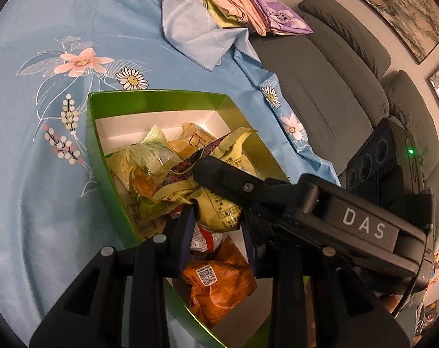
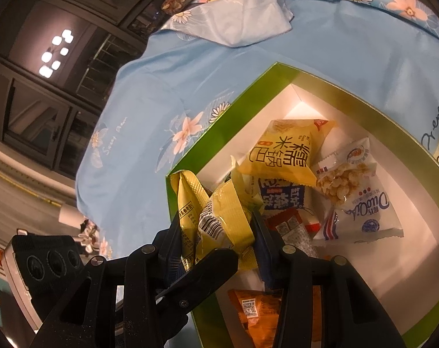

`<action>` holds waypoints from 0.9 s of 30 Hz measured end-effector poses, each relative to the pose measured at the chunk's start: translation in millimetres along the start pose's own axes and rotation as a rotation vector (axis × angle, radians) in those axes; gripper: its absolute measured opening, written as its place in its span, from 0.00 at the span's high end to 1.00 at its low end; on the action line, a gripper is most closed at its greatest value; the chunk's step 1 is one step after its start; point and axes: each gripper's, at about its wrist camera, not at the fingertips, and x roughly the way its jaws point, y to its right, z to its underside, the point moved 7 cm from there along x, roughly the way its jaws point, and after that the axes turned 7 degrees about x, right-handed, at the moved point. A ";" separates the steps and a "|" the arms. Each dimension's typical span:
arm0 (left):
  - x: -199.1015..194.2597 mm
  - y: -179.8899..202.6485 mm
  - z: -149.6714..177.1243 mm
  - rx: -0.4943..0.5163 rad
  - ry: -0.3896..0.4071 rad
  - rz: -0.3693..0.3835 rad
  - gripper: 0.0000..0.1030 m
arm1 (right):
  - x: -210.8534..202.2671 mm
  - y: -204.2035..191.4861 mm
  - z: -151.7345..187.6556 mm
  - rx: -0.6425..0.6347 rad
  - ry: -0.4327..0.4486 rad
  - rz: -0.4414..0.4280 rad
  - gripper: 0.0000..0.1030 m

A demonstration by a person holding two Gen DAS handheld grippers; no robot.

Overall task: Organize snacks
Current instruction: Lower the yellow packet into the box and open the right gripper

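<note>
A green box (image 1: 158, 98) (image 2: 233, 110) with a white inside stands on a blue floral cloth and holds several snack packets. My left gripper (image 1: 218, 216) is shut on a crumpled yellow-green packet (image 1: 216, 203) over the box's near part. My right gripper (image 2: 216, 223) is shut on a yellow packet (image 2: 228, 203) at the box's left corner. I cannot tell whether both hold the same packet. The two grippers cross: a right finger (image 1: 219, 174) lies over the pile, and a left finger (image 2: 207, 266) passes under the right gripper. An orange packet (image 1: 219, 284) (image 2: 254, 310) lies below them.
In the box also lie a yellow rice-crust packet (image 2: 286, 156), a white puffed-snack packet (image 2: 352, 194) and a blue-white packet (image 2: 280, 197). Folded cloths (image 1: 219, 8) sit at the far end of the blue cloth (image 1: 60, 145). A grey sofa (image 1: 335, 87) runs along the right.
</note>
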 end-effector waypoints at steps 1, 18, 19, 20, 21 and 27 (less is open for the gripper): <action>0.9 -0.5 0.4 -0.002 -0.002 0.000 0.69 | 0.8 0.9 -0.2 0.002 -0.002 0.003 0.55; 1.5 -0.8 2.7 -0.008 -0.018 -0.009 0.69 | 3.9 8.7 -1.2 0.027 0.005 0.049 0.55; -0.2 -0.5 2.0 -0.006 -0.013 -0.015 0.68 | 3.2 10.1 -1.0 0.029 0.008 0.058 0.55; -1.2 0.1 1.9 -0.001 -0.014 -0.021 0.67 | 1.9 11.3 -1.7 0.033 0.014 0.061 0.55; -2.7 0.6 2.2 0.003 -0.016 -0.024 0.66 | 0.8 11.9 -2.1 0.035 0.018 0.061 0.55; -13.1 -0.7 3.7 0.018 -0.008 -0.075 0.56 | -2.4 14.4 -2.3 0.047 0.032 0.083 0.55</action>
